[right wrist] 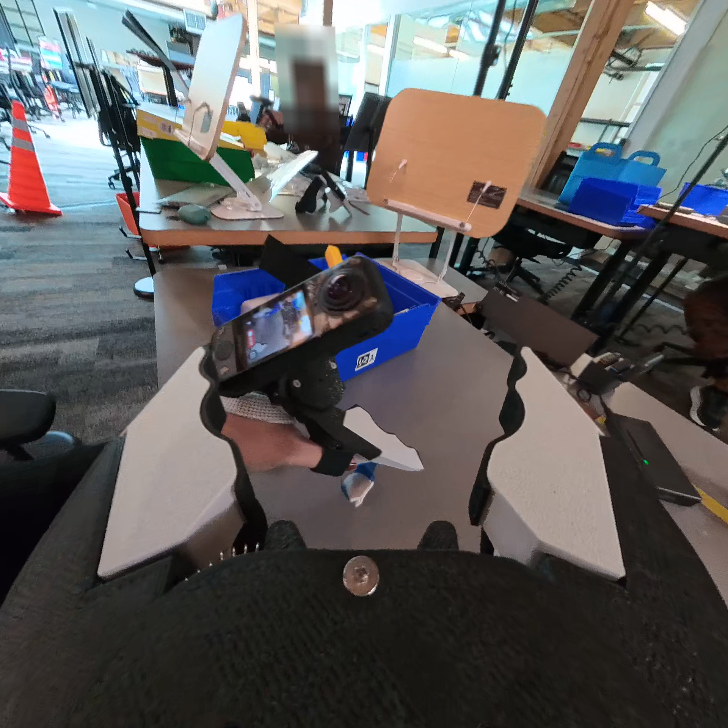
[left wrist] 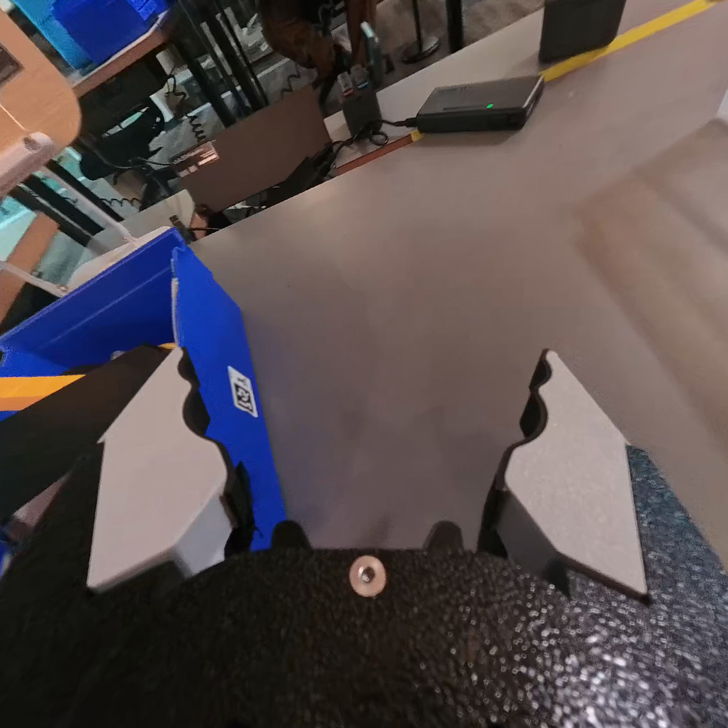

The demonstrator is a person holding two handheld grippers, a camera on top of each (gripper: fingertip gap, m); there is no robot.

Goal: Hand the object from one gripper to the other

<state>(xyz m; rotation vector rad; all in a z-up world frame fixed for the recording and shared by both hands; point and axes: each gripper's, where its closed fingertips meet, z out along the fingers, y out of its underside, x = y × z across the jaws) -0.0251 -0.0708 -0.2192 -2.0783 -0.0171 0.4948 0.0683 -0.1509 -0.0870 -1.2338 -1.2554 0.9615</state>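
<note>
A small blue and white object [right wrist: 356, 487] lies on the grey table [right wrist: 433, 394], just under the left gripper's white finger [right wrist: 386, 445]. It does not show in the left wrist view. My left gripper [left wrist: 362, 354] is open and empty, low over the table [left wrist: 394, 275] beside a blue bin [left wrist: 220, 335]. A hand [right wrist: 272, 445] holds it, with a camera [right wrist: 303, 315] on top. My right gripper [right wrist: 362, 354] is open and empty. It faces the left gripper and the object from a short way off.
The blue bin [right wrist: 405, 315] stands at the table's far side with a yellow thing [right wrist: 334, 254] in it. A wooden book stand [right wrist: 453, 157] rises behind it. A black box with a green light [left wrist: 480, 106] and cables lie at the table's right edge [right wrist: 654, 461]. About 15 cm separates my left fingertips from my right.
</note>
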